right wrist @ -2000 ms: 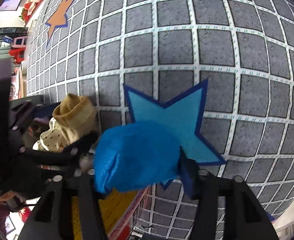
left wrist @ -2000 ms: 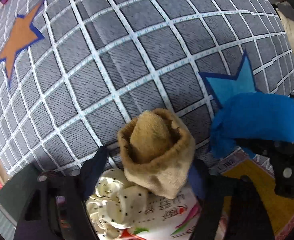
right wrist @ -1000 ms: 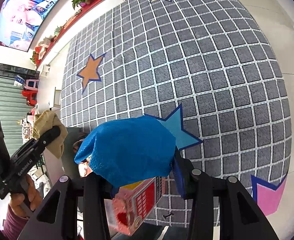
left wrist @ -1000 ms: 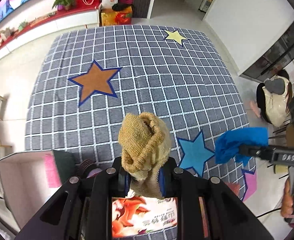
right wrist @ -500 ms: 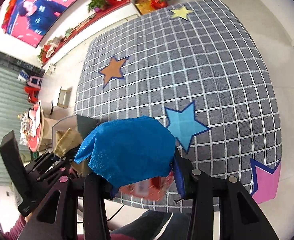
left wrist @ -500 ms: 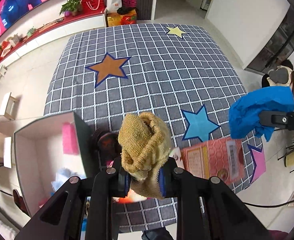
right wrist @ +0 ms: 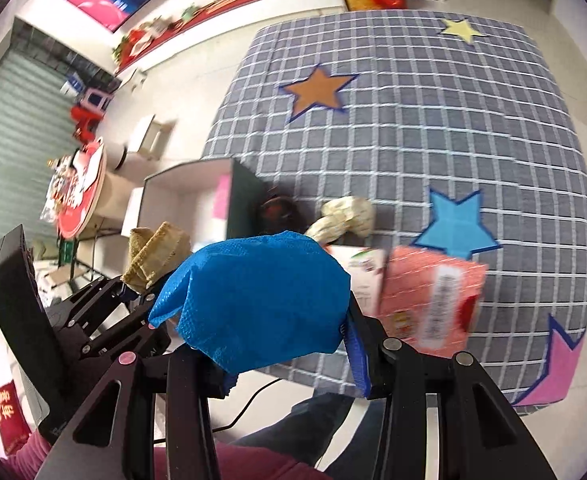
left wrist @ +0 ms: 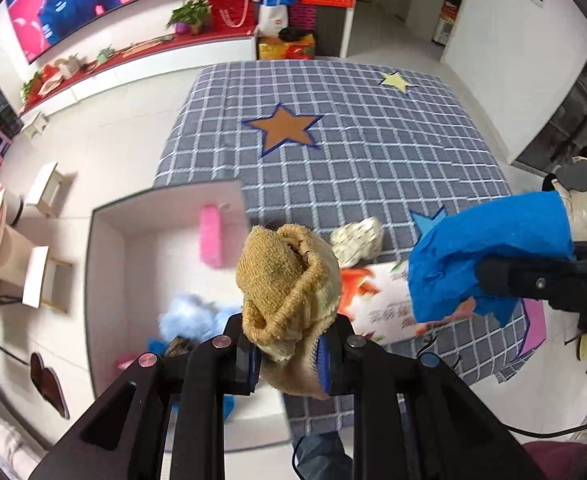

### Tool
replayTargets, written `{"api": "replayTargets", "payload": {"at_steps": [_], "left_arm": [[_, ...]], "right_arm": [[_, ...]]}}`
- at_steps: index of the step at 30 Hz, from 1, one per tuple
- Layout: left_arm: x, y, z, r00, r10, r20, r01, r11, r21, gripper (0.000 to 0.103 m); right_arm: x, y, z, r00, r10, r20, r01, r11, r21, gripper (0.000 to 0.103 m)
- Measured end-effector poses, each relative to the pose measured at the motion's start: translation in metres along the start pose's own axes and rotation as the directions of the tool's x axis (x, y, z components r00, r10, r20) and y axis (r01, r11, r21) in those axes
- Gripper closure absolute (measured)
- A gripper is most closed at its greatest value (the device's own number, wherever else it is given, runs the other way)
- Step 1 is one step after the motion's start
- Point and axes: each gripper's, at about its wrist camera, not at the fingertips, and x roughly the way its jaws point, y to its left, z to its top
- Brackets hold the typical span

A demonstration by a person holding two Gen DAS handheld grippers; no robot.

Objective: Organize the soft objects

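My left gripper [left wrist: 289, 354] is shut on a tan knitted sock [left wrist: 287, 276], held high over the near edge of a white box [left wrist: 105, 248]. The same sock [right wrist: 155, 250] and left gripper [right wrist: 127, 294] show at the left of the right wrist view. My right gripper [right wrist: 289, 354] is shut on a bunched blue cloth [right wrist: 257, 300], also raised well above the floor; that cloth [left wrist: 489, 256] appears at the right in the left wrist view. A cream dotted sock [left wrist: 357, 236] lies on the grey checked rug [left wrist: 353, 152] beside a printed carton [left wrist: 385, 300].
Inside the white box lie a pink fuzzy item [left wrist: 211, 236] and a pale blue fluffy one [left wrist: 189, 320]. The pink-red carton [right wrist: 429, 300] lies on the rug [right wrist: 453, 132] near its front edge. Small stools [left wrist: 47, 188] and a round red table [right wrist: 79, 192] stand to the left.
Both grippers have risen and swung left with their loads. The white box now lies under the left gripper, and the cream dotted sock has come into sight on the rug.
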Motion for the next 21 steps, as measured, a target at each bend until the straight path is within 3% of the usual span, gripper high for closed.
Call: {"api": "replayTargets", "payload": {"at_steps": [21], "left_arm": [[-0.017, 0.076, -0.039, 0.998, 0.064, 0.005, -0.062, 0.983, -0.175, 0.079]], "right_arm": [[0.045, 0.091, -0.021, 0.997, 0.005, -0.083, -0.02, 0.983, -0.183, 0.058]]}}
